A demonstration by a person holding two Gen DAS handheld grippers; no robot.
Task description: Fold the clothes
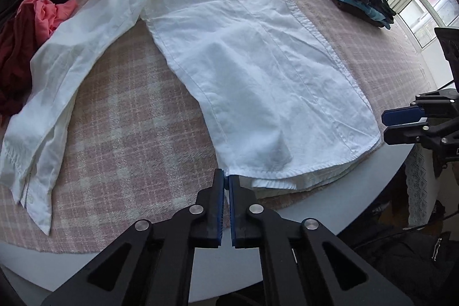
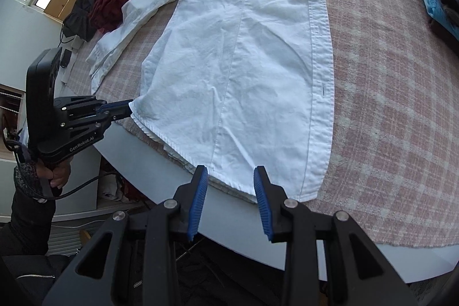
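white shirt (image 1: 243, 53) flat on blanket (image 1: 129, 111), wrinkled, halved lengthwise.

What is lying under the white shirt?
The white shirt lies on a pink plaid blanket, over a white table. More folded white layers show under its hem; anything further beneath is covered.

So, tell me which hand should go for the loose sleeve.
Left, probably. The sleeve lies off the white shirt's left side, where the left gripper sits at the hem corner, fingers shut. The right gripper, open, straddles the hem nearer the button placket.
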